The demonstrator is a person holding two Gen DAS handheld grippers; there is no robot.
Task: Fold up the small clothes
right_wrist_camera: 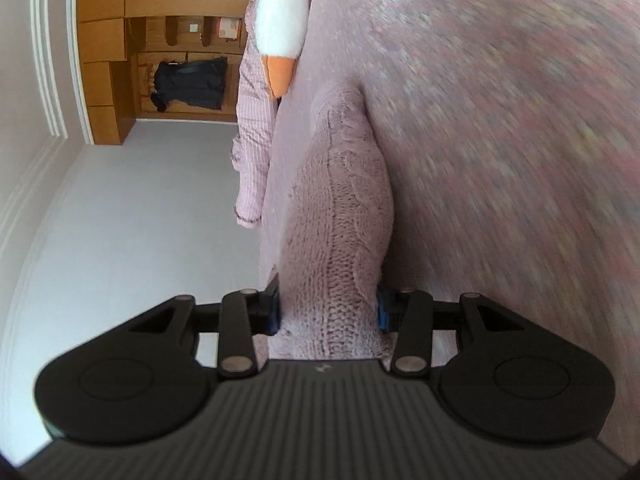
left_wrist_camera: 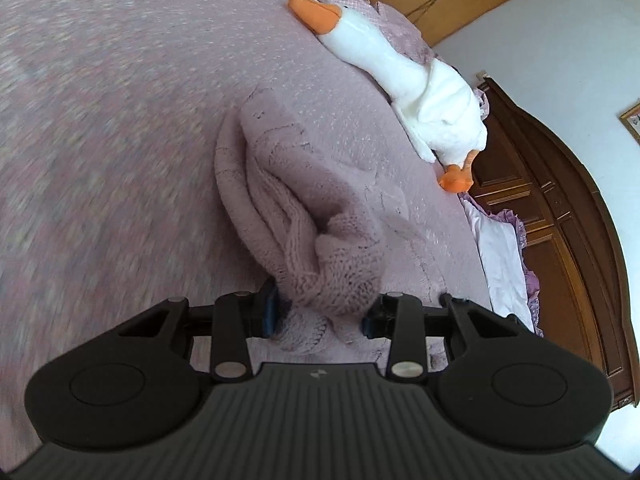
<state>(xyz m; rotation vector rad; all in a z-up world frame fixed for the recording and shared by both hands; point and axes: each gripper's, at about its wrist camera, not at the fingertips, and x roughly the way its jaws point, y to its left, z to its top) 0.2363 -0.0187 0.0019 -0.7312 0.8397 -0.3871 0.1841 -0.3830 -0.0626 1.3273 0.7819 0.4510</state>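
Fingers on both grippers clamped on the pink knit sweater (left_wrist_camera: pixel 304 240), which lies on the bed.

Left wrist: left gripper (left_wrist_camera: pixel 320 314) pinches a bunched knit fold between blue pads (left_wrist_camera: pixel 271 312); the rest trails across the pink bedspread (left_wrist_camera: pixel 120 120), white plush goose (left_wrist_camera: pixel 400 72) near the bed edge, wooden headboard (left_wrist_camera: pixel 560 208) beyond. Right wrist: right gripper (right_wrist_camera: pixel 329 312) grips a knit section stretching ahead toward the goose (right_wrist_camera: pixel 282 12); bedspread (right_wrist_camera: pixel 500 120) blurred, wooden wardrobe (right_wrist_camera: pixel 120 40) behind.

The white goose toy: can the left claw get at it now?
Probably not now: the left claw is shut on the pink knitted garment. The goose toy lies beyond, nothing between them on the bedspread.
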